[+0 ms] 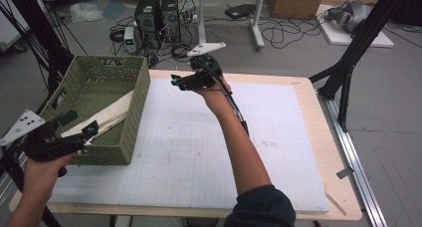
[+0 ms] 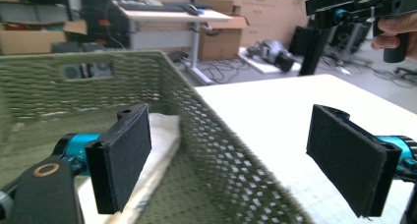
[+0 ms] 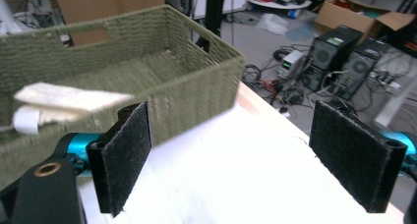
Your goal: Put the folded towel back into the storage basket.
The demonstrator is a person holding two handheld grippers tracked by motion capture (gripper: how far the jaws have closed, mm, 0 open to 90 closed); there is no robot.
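I hold the left gripper at the desk's left edge, over the near wall of the green basket; its jaws stand wide apart with nothing between them, one inside the basket and one outside. The basket sits on the desk's far-left corner, its long axis running from the near edge to the far edge. A folded cream cloth lies inside it, long axis slanting from the near-left up onto the right wall, where one end rests on the rim. My right gripper hangs above the white mat near the desk's far edge, pointing left toward the basket, jaws also wide apart and empty.
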